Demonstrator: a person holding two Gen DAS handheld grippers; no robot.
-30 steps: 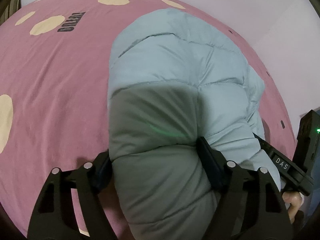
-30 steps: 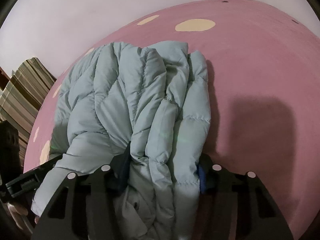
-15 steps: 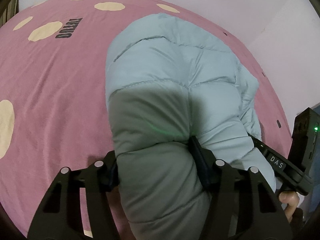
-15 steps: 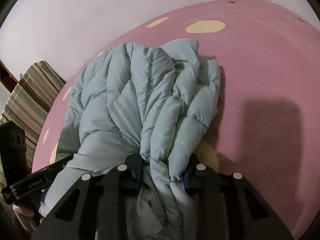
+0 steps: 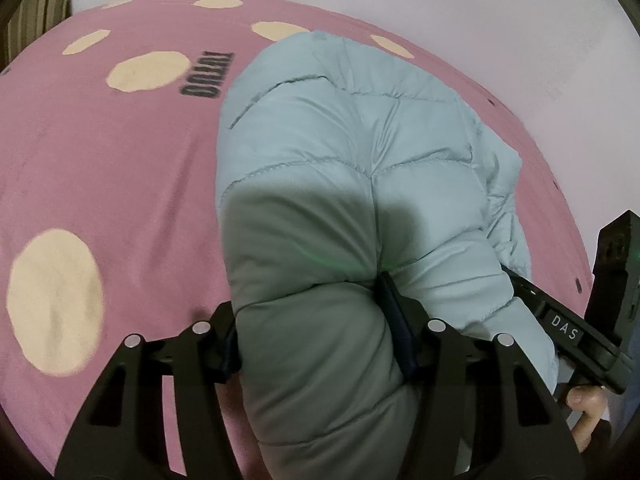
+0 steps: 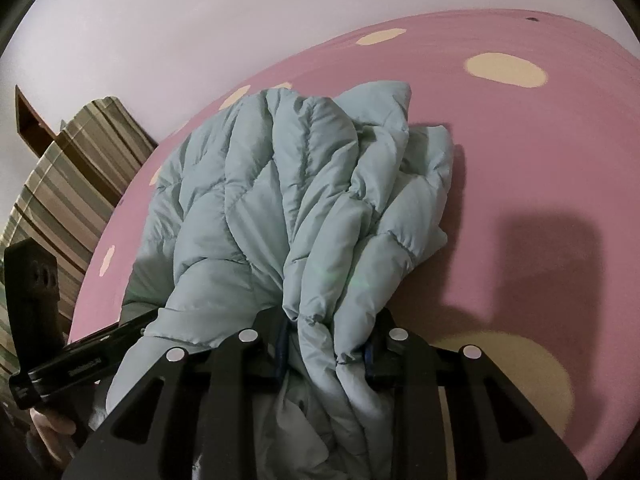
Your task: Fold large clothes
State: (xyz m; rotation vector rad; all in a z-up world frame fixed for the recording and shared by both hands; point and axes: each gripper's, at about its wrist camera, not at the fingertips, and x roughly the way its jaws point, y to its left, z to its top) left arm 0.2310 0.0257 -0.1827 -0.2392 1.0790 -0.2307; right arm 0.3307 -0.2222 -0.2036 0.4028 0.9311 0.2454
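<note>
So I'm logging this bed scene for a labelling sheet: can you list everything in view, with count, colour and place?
puffer jacket: one, pale blue-green, quilted, bunched on the bedspread, near end pinched in both hand-held grippers.
bedspread: one, pink with cream spots and dark lettering, under the jacket.
wall: pale, behind the bed.
striped fabric: one, green, brown and cream, off the bed's left edge in the right wrist view.
brown wooden piece: one, above the striped fabric.
left hand-held gripper: one, black, jaws closed on a thick roll of the jacket.
right hand-held gripper: one, black, jaws closed on gathered jacket folds.
person's hand: fingers on the right gripper's handle.
</note>
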